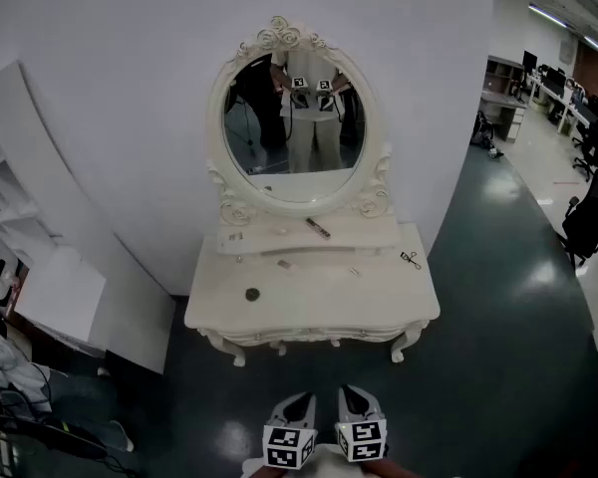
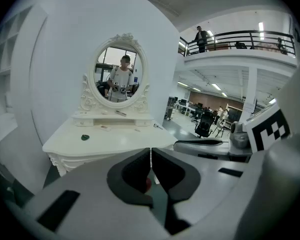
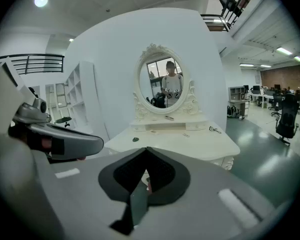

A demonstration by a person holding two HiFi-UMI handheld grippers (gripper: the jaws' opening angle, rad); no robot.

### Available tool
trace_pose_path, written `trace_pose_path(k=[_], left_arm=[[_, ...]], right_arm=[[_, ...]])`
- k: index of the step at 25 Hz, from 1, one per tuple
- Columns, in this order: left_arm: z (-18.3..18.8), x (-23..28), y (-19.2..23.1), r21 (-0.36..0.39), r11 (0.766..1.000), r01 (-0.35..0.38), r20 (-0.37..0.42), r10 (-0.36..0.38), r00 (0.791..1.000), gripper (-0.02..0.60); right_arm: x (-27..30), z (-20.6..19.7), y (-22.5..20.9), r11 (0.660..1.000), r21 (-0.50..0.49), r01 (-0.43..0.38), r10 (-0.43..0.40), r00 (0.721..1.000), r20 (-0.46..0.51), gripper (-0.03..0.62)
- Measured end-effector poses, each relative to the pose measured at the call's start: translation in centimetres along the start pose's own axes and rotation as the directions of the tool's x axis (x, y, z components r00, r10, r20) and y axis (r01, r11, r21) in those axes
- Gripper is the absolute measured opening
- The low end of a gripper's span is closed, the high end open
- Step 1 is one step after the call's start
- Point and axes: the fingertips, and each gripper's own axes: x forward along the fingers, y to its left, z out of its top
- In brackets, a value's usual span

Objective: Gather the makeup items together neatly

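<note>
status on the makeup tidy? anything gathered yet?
Done: nothing. The items lie scattered on the dressing table: a dark round item front left, what looks like an eyelash curler far right, a tube up on the raised shelf. In hand: nothing; the left gripper and right gripper are shut, empty, short of the table. Left: all the gathering.

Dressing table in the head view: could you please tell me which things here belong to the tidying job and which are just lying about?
For the job:
- round dark disc
- dark stick
- black looped tool
- small pale piece

Just there:
- oval mirror
- office chair
- white shelf unit
</note>
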Motion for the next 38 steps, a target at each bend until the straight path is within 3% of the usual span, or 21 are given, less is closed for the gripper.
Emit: trace_pose_path(k=[21, 29, 38], left_arm=[[-2.4, 1.3, -4.5, -0.031, 0.998, -0.05, -0.015, 0.05, 0.999, 0.018], [-1.2, 3.3, -2.3, -0.062, 0.996, -0.067, -0.012, 0.067, 0.998, 0.018], [3.3, 9.0, 1.2, -0.047, 0.999, 0.006, -0.027, -0.007, 1.0, 0.018]], right_arm=[[-2.1, -0.9, -3.7, 0.992, 0.068, -0.104, 0.103, 0.994, 0.022, 0.003], [1.1, -0.5, -4.0, 0.991, 0.064, -0.119, 0.12, 0.993, -0.013, 0.003], [7.5, 2.2, -5.8, 0.996, 0.065, -0.061, 0.063, 0.997, -0.041, 0.003]])
